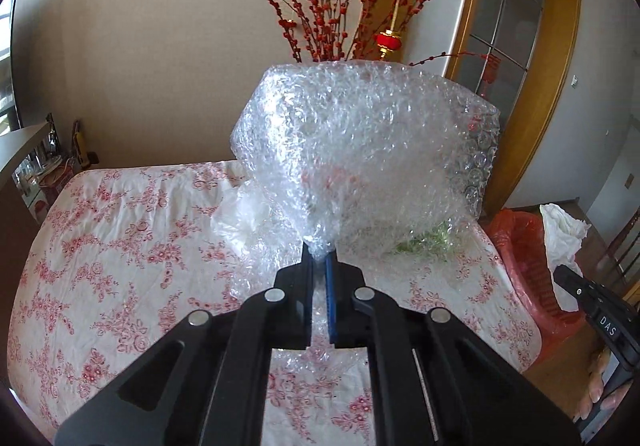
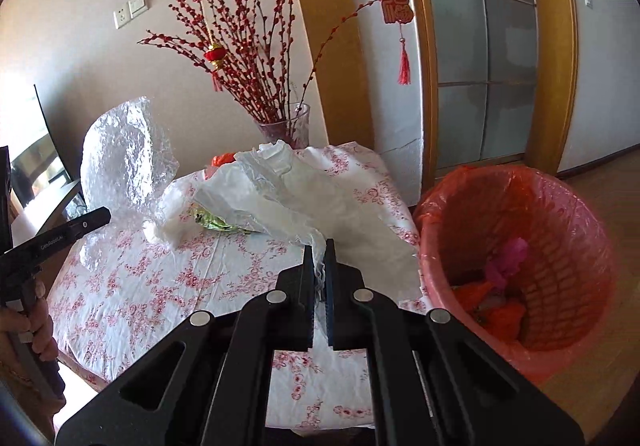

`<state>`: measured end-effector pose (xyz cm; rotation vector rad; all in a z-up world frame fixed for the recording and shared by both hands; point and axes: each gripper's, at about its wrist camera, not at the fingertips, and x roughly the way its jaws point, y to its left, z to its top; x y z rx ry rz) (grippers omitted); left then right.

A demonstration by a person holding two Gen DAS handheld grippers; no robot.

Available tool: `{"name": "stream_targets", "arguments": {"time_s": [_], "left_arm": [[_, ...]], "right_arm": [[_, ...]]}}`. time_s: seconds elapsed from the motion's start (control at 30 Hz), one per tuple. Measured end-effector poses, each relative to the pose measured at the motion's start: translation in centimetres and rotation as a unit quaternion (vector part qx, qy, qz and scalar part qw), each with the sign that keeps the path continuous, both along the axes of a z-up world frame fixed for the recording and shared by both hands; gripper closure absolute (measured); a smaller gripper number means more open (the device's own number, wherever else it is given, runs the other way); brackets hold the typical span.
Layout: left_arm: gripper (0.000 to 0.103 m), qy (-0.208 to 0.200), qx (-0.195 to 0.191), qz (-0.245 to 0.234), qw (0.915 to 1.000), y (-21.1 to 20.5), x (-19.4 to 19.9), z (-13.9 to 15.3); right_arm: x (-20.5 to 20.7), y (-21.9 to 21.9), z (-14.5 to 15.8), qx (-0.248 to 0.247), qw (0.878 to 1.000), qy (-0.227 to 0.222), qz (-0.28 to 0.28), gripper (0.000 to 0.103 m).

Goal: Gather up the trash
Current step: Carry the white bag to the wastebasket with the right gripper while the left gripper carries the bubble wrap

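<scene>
The left wrist view shows the left gripper (image 1: 320, 252) with its fingers closed tight on a corner of the bubble wrap (image 1: 360, 149), which stands up above the tabletop (image 1: 120, 213) and hides the vase behind it. Here the bin (image 1: 524, 254) is seen only from the side, at the right edge.

The right wrist view shows what the other cannot: the inside of the bin (image 2: 560, 213), lined with a red bag and holding pink and orange scraps at the bottom. The right gripper (image 2: 319, 246) pinches a white plastic bag (image 2: 288, 189), which lies over the tabletop edge near the bin. The glass vase (image 2: 288, 125) holds red berry branches.
</scene>
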<state>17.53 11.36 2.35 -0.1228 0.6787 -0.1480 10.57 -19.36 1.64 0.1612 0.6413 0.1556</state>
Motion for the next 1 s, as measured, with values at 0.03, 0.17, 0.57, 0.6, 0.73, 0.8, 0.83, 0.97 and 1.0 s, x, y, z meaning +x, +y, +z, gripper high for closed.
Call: {"name": "stream_targets", "arguments": {"time_s": [0.03,0.17,0.57,0.6,0.73,0.8,0.83,0.97,1.0], "left_arm": [[0.096,0.0,0.0,-0.006,1.0,-0.7,0.0,0.0],[0.096,0.001,-0.002,-0.033,0.9995,-3.5,-0.2,-0.1],[0.096,0.01,-0.012,-0.109,0.994,-11.3,0.2,-0.9],[0.096,0.012,-0.014,-0.115,0.9932,-12.0,0.3,-0.9],[0.096,0.018,-0.018,-0.137,0.9903,-14.5,0.6,-1.3],[0.096,0.021,-0.019,-0.147,0.9887,-15.8,0.7,-1.6],[0.096,0.022,-0.02,-0.153,0.9878,-16.6,0.7,-1.7],[0.096,0.026,-0.019,-0.172,0.9845,-18.8,0.9,-2.2],[0.096,0.028,-0.019,-0.177,0.9837,-19.4,1.0,-2.3]], "right_arm": [[-0.1,-0.5,0.1,-0.001,1.0,-0.002,-0.007,0.098],[-0.7,-2.6,0.6,-0.006,0.999,-0.009,-0.038,0.098],[-1.9,-9.0,1.0,0.003,0.993,-0.016,-0.116,0.098],[-2.0,-9.5,0.9,0.004,0.992,-0.016,-0.122,0.098],[-2.3,-11.2,0.7,0.009,0.99,-0.017,-0.143,0.098],[-2.4,-12.1,0.6,0.013,0.988,-0.018,-0.154,0.098],[-2.5,-12.4,0.6,0.014,0.987,-0.018,-0.157,0.098],[-2.5,-13.9,0.4,0.018,0.984,-0.018,-0.174,0.098],[-2.5,-14.2,0.4,0.019,0.984,-0.018,-0.178,0.098]]}}
